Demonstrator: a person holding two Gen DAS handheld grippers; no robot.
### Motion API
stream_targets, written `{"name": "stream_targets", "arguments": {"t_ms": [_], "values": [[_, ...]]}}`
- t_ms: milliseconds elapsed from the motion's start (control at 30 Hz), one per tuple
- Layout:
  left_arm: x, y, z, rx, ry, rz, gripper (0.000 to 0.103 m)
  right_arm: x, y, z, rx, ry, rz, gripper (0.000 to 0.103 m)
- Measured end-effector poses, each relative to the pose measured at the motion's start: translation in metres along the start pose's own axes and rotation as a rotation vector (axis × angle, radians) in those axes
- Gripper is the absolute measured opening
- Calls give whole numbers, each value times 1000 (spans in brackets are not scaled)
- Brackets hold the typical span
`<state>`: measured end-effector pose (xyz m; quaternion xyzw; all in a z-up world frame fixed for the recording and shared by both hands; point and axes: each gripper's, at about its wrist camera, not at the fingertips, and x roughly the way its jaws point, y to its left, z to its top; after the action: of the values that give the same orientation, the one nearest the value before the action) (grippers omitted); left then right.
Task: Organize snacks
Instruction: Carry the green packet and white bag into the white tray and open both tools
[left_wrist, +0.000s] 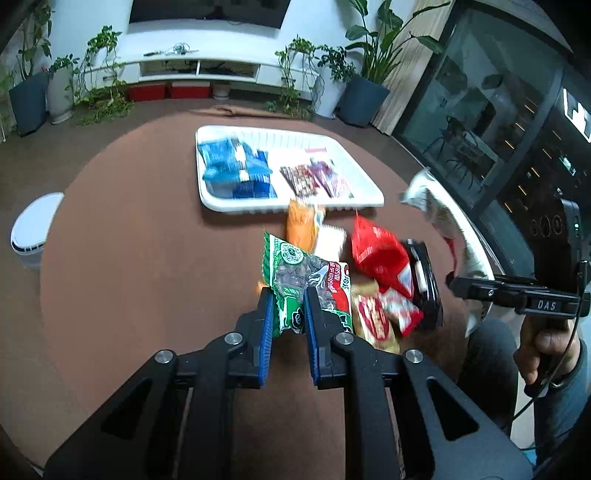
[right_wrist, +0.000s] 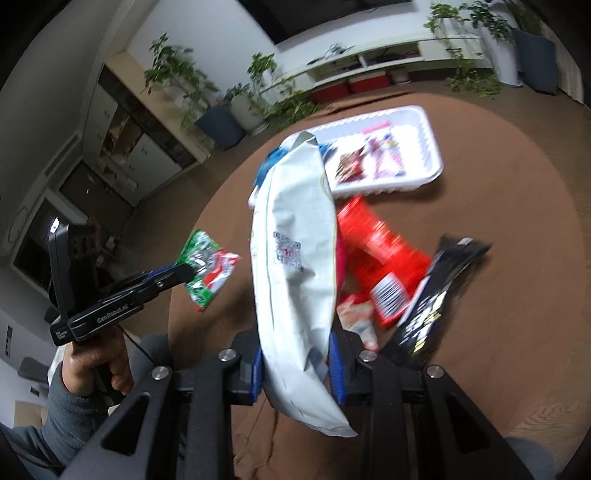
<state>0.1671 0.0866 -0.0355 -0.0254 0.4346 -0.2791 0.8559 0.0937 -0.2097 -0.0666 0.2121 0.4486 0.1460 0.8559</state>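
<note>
My left gripper (left_wrist: 289, 295): matt black plastic arms, ribbed blue pads, bright metal pivot pins. Green packet (left_wrist: 306, 284) between pads: glossy crinkled plastic film. My right gripper (right_wrist: 297, 363): same matt black plastic, blue pads. White bag (right_wrist: 295, 258) in it: smooth, satin plastic film, creased. Red packet (right_wrist: 376, 251): shiny film. Black packet (right_wrist: 439, 291): glossy film. Tray (left_wrist: 218, 205): white plastic, ribbed walls. Surface (left_wrist: 147, 258): brown cloth, matt, slightly fuzzy.
</note>
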Motion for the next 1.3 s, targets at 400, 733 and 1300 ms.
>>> {"name": "stream_targets", "arguments": {"t_ms": [400, 733, 1300], "values": [[-1, 4, 110, 45, -100, 34, 14, -28, -54, 90, 42, -128, -81, 31], [53, -12, 167, 85, -44, 36, 14, 17, -53, 150, 10, -79, -85, 31], [192, -17, 174, 143, 104, 137, 15, 137, -64, 185, 71, 107, -138, 31]]}}
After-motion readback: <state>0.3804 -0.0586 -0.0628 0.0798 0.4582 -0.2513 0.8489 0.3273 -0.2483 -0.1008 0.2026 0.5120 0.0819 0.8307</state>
